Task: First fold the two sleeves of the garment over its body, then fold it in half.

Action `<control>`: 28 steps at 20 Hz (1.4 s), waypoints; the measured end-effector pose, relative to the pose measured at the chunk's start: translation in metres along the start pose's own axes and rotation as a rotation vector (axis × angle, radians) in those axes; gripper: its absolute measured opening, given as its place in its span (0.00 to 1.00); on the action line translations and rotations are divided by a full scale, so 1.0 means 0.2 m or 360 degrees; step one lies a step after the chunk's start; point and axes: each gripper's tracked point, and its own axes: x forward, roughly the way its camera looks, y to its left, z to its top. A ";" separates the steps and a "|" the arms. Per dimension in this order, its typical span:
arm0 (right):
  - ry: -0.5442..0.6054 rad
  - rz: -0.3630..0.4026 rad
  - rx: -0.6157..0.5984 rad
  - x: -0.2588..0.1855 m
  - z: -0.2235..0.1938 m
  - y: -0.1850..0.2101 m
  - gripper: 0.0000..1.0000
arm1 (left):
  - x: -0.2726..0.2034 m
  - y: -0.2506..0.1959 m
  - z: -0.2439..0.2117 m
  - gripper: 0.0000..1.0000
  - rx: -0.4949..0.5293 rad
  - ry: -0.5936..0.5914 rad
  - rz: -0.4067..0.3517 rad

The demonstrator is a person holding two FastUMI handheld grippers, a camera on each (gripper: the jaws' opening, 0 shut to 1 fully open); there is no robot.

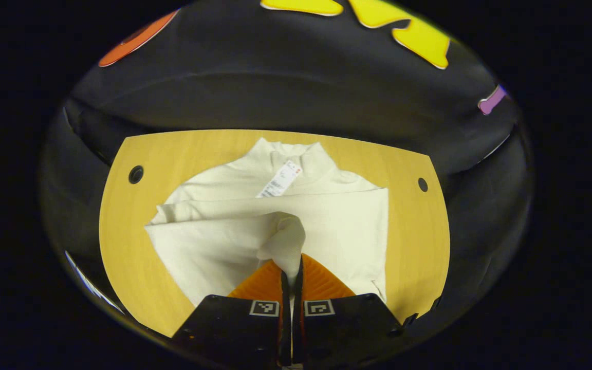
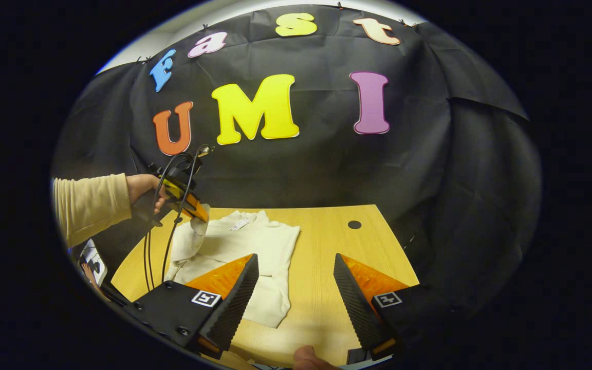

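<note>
Left gripper (image 1: 291,275) pinching cream garment (image 1: 327,221) sleeve cuff, raising it over body at table (image 1: 121,226) centre. Right gripper (image 2: 296,272) hovering with fingers spread wide, garment at ten o'clock. Sleeved hand (image 2: 142,190) angling left gripper downward.

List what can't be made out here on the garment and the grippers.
- Garment: near hem in the left gripper view is hidden behind the left gripper.
- Garment label: print too small to read.
- In the right gripper view, the garment's near left corner is covered by the right gripper's own finger.
- Left sleeve: how much fabric the left gripper pinches is hidden between its fingers.
</note>
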 end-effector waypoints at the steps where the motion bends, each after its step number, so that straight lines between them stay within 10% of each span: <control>1: 0.0003 -0.0019 0.0007 -0.01 -0.01 -0.03 0.92 | 0.04 -0.10 0.01 0.04 0.0050 0.0003 -0.0017; 8: 0.0061 -0.0147 0.0047 -0.05 -0.09 -0.25 0.91 | 0.29 -0.75 -0.09 0.05 0.0171 0.0068 -0.0129; 15: 0.0122 -0.0189 0.0036 -0.07 -0.17 -0.32 0.92 | 0.51 -0.89 -0.22 0.09 0.0075 0.0167 -0.0153; 20: 0.0128 -0.0187 0.0039 -0.06 -0.16 -0.30 0.91 | 0.49 -0.92 -0.22 0.70 -0.0087 0.0111 -0.0258; 28: 0.0089 -0.0113 0.0001 -0.01 -0.11 -0.10 0.92 | 0.08 -0.72 -0.10 0.98 0.0011 -0.0417 -0.0236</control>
